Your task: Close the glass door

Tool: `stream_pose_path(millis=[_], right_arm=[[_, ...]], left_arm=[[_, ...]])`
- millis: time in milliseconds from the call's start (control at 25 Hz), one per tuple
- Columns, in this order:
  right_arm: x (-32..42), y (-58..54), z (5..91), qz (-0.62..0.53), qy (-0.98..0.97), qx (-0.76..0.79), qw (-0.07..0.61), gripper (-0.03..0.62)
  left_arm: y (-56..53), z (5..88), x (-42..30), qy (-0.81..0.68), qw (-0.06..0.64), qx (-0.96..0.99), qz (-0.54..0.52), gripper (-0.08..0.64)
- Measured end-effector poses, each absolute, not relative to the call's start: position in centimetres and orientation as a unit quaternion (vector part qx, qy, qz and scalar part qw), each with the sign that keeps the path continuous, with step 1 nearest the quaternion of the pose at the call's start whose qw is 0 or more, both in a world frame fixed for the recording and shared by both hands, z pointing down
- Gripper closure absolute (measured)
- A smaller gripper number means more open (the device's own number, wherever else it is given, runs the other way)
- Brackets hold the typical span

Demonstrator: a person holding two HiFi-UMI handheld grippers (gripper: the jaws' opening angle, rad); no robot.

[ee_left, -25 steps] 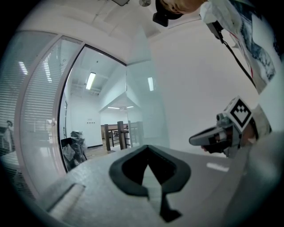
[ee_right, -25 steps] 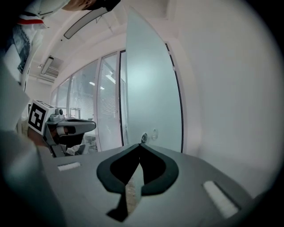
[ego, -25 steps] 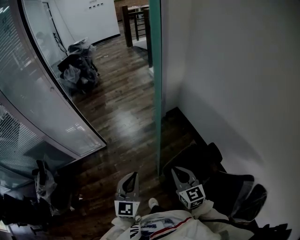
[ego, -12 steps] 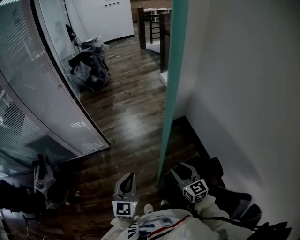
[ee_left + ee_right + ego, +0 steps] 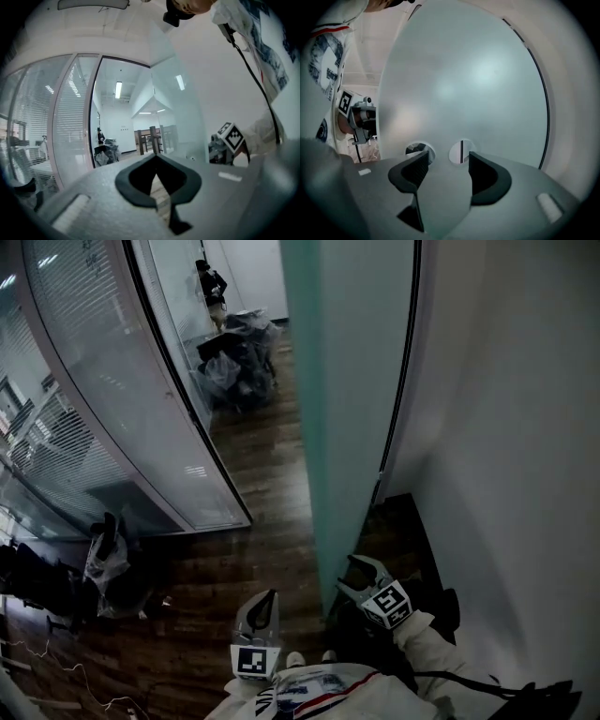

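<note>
The glass door (image 5: 352, 399) is a frosted greenish pane that stands in the middle of the head view, its near edge toward me. My right gripper (image 5: 350, 575) is low at that edge. Its jaws are opening, with nothing gripped between them. In the right gripper view the pane (image 5: 464, 84) fills the picture just ahead of the right gripper (image 5: 447, 161), and two round holes (image 5: 461, 151) in the glass sit right beyond the jaw tips. My left gripper (image 5: 269, 596) is shut and empty, left of the door and pointing level down the corridor.
A curved glass partition with blinds (image 5: 112, 409) runs along the left. Black bags (image 5: 234, 362) are piled at the far end, where a person (image 5: 214, 285) stands. A white wall (image 5: 525, 427) and a black frame line (image 5: 403, 371) close the right side. A bag (image 5: 103, 563) lies at the lower left.
The door's face now shows wide where it was edge-on. My right gripper has moved forward to the door's edge and its jaws have spread open. The left gripper has barely shifted.
</note>
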State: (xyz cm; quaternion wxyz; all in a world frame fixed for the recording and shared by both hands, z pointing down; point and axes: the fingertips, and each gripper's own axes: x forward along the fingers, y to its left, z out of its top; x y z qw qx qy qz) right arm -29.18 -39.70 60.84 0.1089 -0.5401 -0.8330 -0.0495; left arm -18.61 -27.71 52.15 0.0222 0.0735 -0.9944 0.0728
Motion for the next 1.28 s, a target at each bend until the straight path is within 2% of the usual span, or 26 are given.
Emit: stream_pose_path(millis=[120, 160, 200, 240, 280, 640, 1280], right_arm=[[-29.3, -38.0, 60.8, -0.058, -0.819, -0.562, 0.099, 0.327], [-29.3, -37.4, 60.7, -0.059, -0.813, -0.571, 0.095, 0.353], [-29.3, -36.9, 60.6, -0.055, -0.809, -0.578, 0.090, 0.422], [-29.3, -36.6, 60.6, -0.047, -0.807, -0.582, 0.088, 0.459], [-29.3, -36.5, 60.6, -0.036, -0.807, -0.583, 0.086, 0.468], [-28.6, -35.0, 59.9, -0.020, -0.805, -0.588, 0.082, 0.466], [-30.2, -32.1, 60.4, -0.020, -0.811, -0.577, 0.093, 0.465]], left_arm=[[-27.0, 52.8, -18.2, -0.995, 0.019, 0.054, 0.079, 0.561], [-26.9, 52.7, -18.3, -0.996, 0.018, 0.048, 0.079, 0.560], [-26.9, 52.5, -18.4, -0.996, 0.018, 0.043, 0.078, 0.560], [-26.9, 52.4, -18.5, -0.996, 0.019, 0.038, 0.076, 0.560], [-27.0, 52.4, -18.5, -0.996, 0.019, 0.035, 0.074, 0.561], [-25.5, 53.6, -16.0, -0.997, 0.027, -0.011, 0.070, 0.560], [-22.1, 52.8, -17.9, -0.997, 0.016, -0.026, 0.065, 0.560]])
